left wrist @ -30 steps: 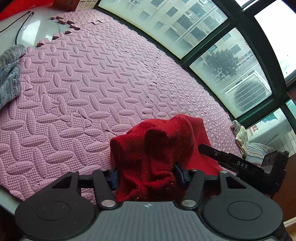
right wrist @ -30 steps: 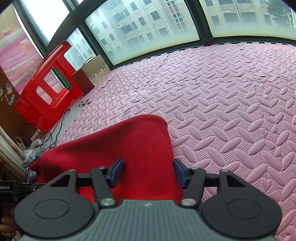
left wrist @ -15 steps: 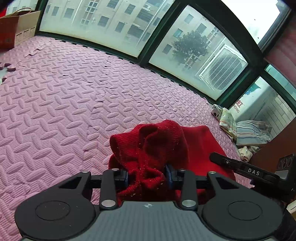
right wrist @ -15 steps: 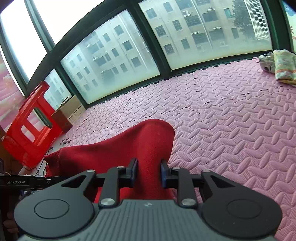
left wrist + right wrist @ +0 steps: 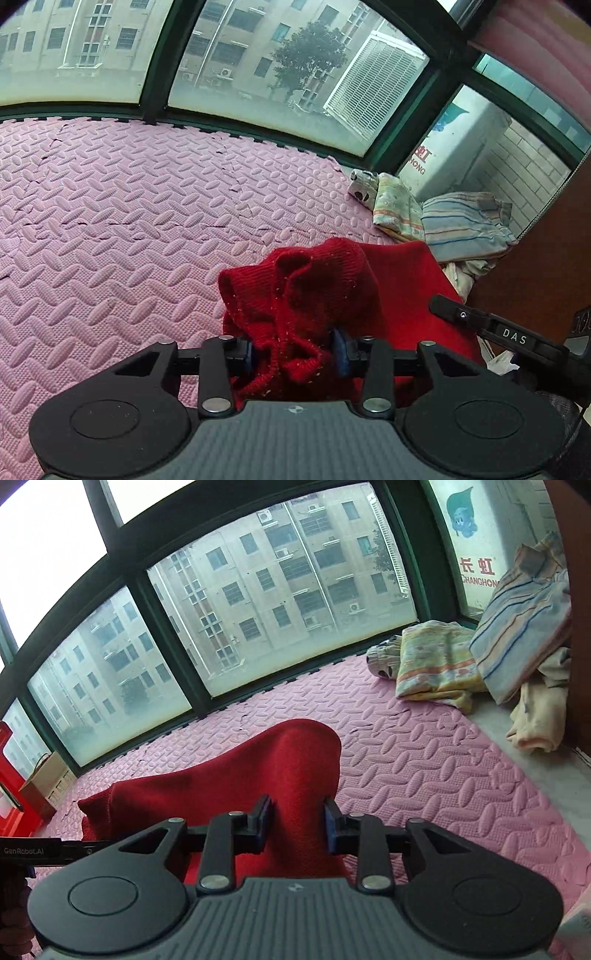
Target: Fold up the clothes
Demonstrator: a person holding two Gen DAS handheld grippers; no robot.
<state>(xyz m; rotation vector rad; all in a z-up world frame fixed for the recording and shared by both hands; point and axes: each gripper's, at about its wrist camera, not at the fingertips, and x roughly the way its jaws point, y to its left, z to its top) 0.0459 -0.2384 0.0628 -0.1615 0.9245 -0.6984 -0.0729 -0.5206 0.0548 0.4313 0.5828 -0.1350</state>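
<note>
Red knit garment (image 5: 317, 291) is held lifted above the pink foam floor mat (image 5: 110, 221), low centre in both views. Left tongs (image 5: 291, 350) and right tongs (image 5: 295, 825) are easing open, cloth still pinched between pads. Risk judged: slackening grip lets the knit slip, spoiling the fold. Folded striped laundry (image 5: 517, 627) is seen clearest in the right view; bunched ribbing only in the left.

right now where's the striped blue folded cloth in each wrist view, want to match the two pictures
Left wrist view: the striped blue folded cloth lies at the right edge, beyond the red sweater, by the brown panel.
Right wrist view: the same cloth is at the upper right, propped up above the pink mat.
Shared landmark: the yellow patterned folded cloth lying just left of it in both.
</note>
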